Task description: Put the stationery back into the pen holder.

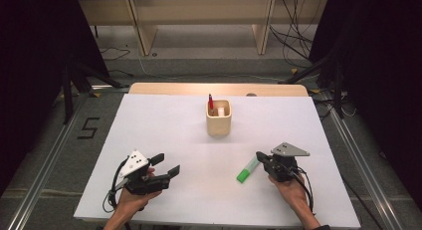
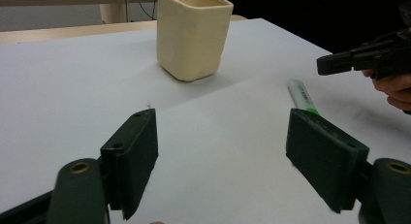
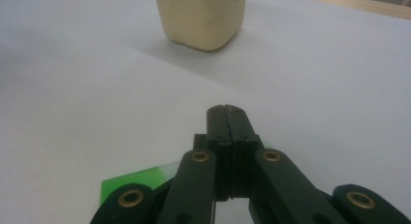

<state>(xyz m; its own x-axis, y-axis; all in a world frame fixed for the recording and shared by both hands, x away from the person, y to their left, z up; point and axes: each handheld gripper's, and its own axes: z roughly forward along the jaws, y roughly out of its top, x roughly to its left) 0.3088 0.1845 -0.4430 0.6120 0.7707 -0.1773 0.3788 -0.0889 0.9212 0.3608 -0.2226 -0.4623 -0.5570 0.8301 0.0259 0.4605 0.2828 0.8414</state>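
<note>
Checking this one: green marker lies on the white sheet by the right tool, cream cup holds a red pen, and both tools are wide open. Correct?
Not quite. The right tool is shut, empty, in the right gripper view; the left tool is open. The rest holds.

**One numeral on the floor, faint print on the marker**

A black "5" stands on the grey floor to the left of the white table, seen in the high view. The green-capped marker carries a line of dark lettering along its white barrel in the left gripper view, too small and blurred to read.
</note>
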